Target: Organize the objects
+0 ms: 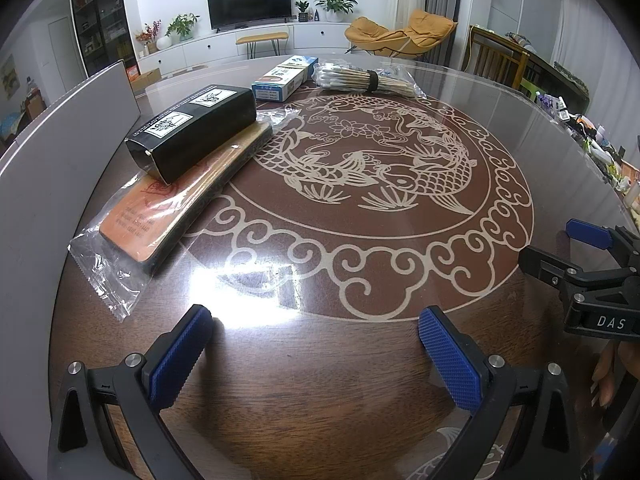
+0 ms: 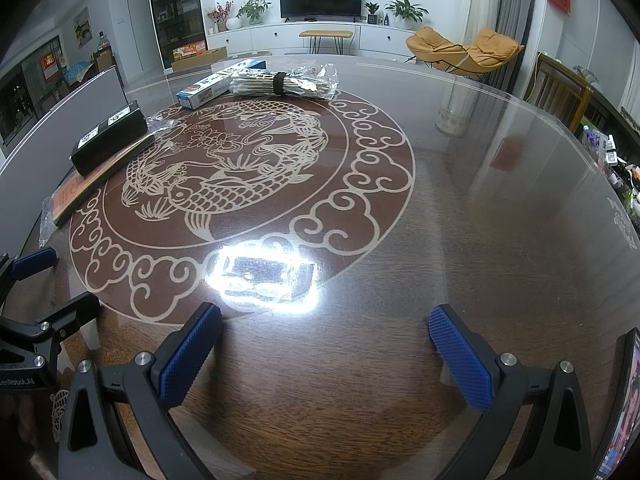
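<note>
The round, glass-topped dark wooden table (image 1: 360,360) with a pale fish-and-cloud pattern on a red-brown disc fills both views. A grey flat panel (image 1: 60,168) stands along its edge at about nine o'clock in the left wrist view. Beside it, at ten o'clock, lies a long orange-faced flat box in clear plastic wrap (image 1: 168,216), and a black rectangular carton with white labels (image 1: 192,132) rests on top of its far end. At twelve o'clock sits a blue-and-white narrow box (image 1: 284,76), with a bagged bundle of wooden cotton swabs bound by a black band (image 1: 368,80) just beside it, toward one o'clock.

The left gripper (image 1: 316,344), black with blue ribbed pads, hangs over bare table at six o'clock, its fingers wide apart and holding nothing. The right gripper (image 2: 326,348) is likewise spread and empty over bare wood, near a bright lamp reflection (image 2: 264,278). All four items lie well apart from both grippers.
</note>
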Tool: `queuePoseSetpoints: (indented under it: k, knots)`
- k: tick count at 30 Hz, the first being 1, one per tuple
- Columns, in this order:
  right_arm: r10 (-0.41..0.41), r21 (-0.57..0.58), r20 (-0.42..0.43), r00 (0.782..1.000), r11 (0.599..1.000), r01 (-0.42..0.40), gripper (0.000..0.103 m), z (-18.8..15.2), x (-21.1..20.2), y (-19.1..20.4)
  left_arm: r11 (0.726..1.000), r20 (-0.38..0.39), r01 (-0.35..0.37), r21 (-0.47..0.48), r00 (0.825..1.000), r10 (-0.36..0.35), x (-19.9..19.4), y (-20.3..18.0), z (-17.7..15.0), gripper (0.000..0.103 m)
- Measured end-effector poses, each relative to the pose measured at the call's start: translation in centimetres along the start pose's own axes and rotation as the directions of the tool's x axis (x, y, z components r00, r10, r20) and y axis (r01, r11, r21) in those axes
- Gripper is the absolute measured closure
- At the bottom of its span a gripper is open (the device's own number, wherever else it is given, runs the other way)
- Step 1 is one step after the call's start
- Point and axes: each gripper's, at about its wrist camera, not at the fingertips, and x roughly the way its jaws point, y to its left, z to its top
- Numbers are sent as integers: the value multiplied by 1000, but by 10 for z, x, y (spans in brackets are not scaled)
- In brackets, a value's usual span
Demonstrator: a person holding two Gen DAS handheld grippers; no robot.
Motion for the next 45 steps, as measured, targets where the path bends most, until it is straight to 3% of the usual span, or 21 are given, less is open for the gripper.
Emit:
queuePoseSetpoints:
  k: [17, 20, 22, 27, 30, 35, 37, 41, 42, 43, 45]
  knots:
    - [0, 0, 0, 1000, 1000, 0, 0, 0, 1, 0, 1000, -3, 3, 4, 1000, -3, -1, 0, 0, 0]
    - [1, 0, 0, 1000, 1000, -1, 0, 0, 1, 0, 999, -60, 40, 23, 997, -39, -5, 2, 4, 0]
    - [1, 0, 0, 1000, 1000, -1, 0, 0, 1, 0, 998, -40, 44, 40, 998, -42, -15, 12, 18, 0]
    - [1, 0, 0, 1000, 1000, -1, 0, 0, 1, 0, 988, 21, -115, 102, 993, 113, -14, 45, 85, 0]
    - [1, 0, 0, 1000, 1000, -1, 0, 0, 1, 0, 986, -30, -100, 132, 994, 105, 16, 64, 124, 0]
    - [1, 0, 0, 1000, 1000, -1, 0, 0, 1, 0, 973, -73, -125, 194, 987, 141, 59, 83, 146, 0]
    - [1, 0, 0, 1000, 1000, -1, 0, 0, 0, 0, 979, -95, -88, 186, 990, 107, 70, 90, 150, 0]
    - [1, 0, 0, 1000, 1000, -1, 0, 0, 0, -1, 984, -140, 74, 161, 989, -51, 81, 95, 148, 0]
    - [1, 0, 0, 1000, 1000, -1, 0, 0, 0, -1, 983, -125, 75, 167, 991, -55, 80, 95, 148, 7]
    - [1, 0, 0, 1000, 1000, -1, 0, 0, 0, -1, 982, -104, 70, 172, 993, -53, 77, 96, 148, 24]
    - [1, 0, 0, 1000, 1000, -1, 0, 0, 0, -1, 986, -84, 90, 140, 993, -78, 73, 103, 149, 44]
